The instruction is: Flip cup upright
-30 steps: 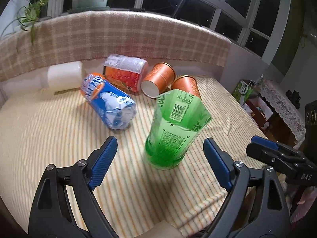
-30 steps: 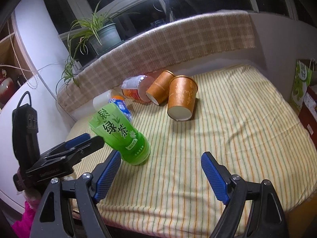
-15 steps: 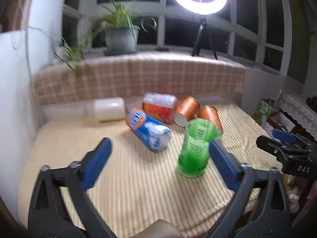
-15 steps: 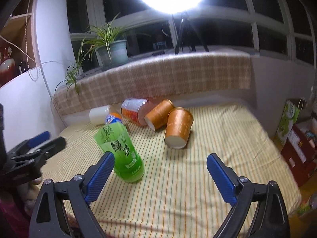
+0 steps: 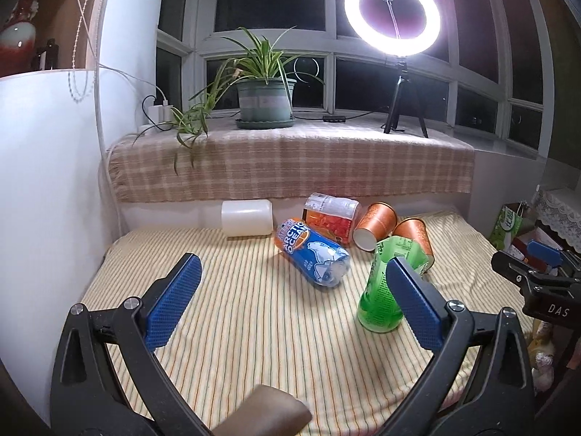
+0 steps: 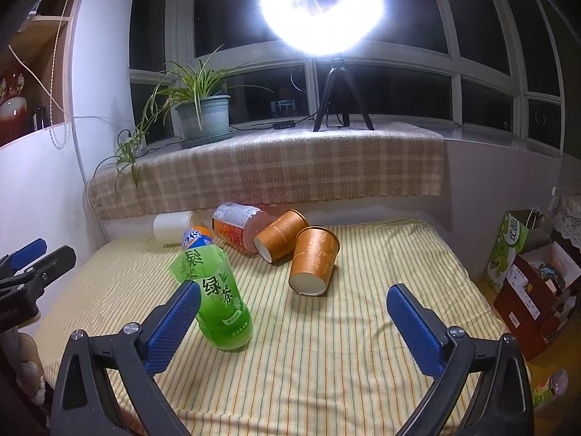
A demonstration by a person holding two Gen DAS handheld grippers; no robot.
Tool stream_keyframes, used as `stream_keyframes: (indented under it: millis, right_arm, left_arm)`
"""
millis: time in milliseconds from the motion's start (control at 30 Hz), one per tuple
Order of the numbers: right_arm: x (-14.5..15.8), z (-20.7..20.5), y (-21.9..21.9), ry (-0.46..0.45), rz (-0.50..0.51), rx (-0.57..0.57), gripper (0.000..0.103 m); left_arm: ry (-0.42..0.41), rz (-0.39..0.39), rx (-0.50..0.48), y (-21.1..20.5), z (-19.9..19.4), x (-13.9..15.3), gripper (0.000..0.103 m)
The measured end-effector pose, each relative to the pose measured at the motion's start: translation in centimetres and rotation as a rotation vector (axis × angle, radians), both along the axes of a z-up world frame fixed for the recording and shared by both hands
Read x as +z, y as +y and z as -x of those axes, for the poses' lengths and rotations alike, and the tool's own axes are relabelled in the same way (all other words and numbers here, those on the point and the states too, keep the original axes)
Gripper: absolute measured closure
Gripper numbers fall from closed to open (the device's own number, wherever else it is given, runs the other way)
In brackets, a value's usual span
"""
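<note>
A green cup point(image 5: 381, 301) made from a cut tea bottle stands upright on the striped cloth, leaning a little; it also shows in the right wrist view point(image 6: 218, 305). My left gripper point(image 5: 290, 305) is open and empty, raised back from the cups. My right gripper point(image 6: 294, 330) is open and empty, held back from the cups too. Two orange paper cups lie on their sides, one point(image 6: 314, 259) nearer and one point(image 6: 279, 232) behind it. A blue and orange cup point(image 5: 316, 250) lies on its side.
A red-labelled cup point(image 5: 332, 214) and a white cylinder point(image 5: 247, 217) lie on their sides near the back wall. A checked ledge point(image 6: 268, 167) holds a potted plant point(image 6: 203, 116) and a ring light tripod point(image 6: 337, 98). Boxes point(image 6: 530, 279) sit right of the bed.
Both grippers pulled back and tilted up, so the cups look smaller and farther. The green cup stays standing where it was.
</note>
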State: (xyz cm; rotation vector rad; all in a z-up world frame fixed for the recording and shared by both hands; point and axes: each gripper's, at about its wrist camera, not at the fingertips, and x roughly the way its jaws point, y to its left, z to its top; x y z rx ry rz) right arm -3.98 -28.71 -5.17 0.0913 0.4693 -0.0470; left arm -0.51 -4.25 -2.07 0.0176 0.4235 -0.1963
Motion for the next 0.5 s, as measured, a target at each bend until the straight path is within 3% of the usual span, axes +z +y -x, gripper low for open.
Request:
stream_keyframes:
  millis: [500]
  right_arm:
    - [-0.03,0.44,-0.36,0.008,-0.004,-0.014,0.0]
  left_arm:
    - [-0.004,0.004,0.002,0.34,0.41,0.2,0.0]
